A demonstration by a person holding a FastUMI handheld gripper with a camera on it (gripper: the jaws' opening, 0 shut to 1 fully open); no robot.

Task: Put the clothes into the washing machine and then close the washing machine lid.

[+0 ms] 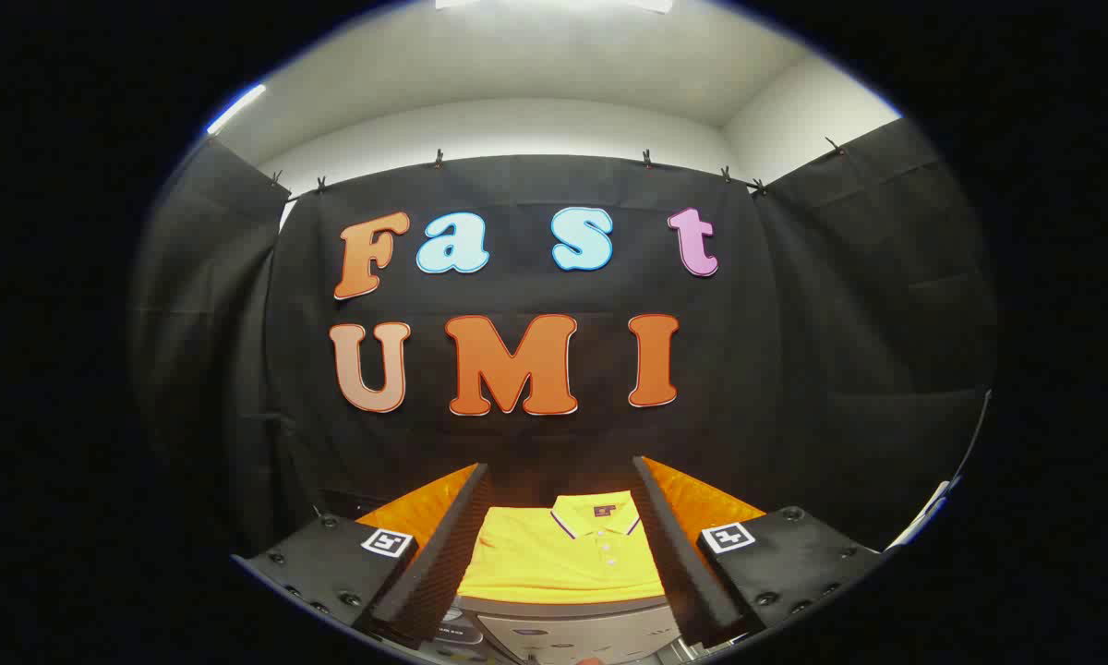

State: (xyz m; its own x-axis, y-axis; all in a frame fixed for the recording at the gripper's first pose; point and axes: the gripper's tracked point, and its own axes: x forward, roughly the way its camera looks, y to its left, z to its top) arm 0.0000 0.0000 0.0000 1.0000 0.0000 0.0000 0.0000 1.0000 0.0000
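Tongs [561,554] held level, low in the frame, pointing straight ahead at the cloth wall of the booth [535,434]. Spread wide, two fingers [434,554] angling apart, nothing gripped, neither finger touching the garment. One square marker on each finger mount, two in all.

One folded yellow polo shirt [563,559] lying flat in the gap between the fingers, lower centre of the frame, collar toward the wall. Three small buttons down the placket, one small dark patch inside the collar, striped trim along the collar edge.

Shirt resting on a pale grey flat surface, apparently the top of the washing machine [568,633], at the very bottom centre, just below the shirt's near hem. Cannot tell whether the lid is open or down.

Orange surface [702,503] visible on both outer sides of the fingers, lower left and lower right of the shirt.
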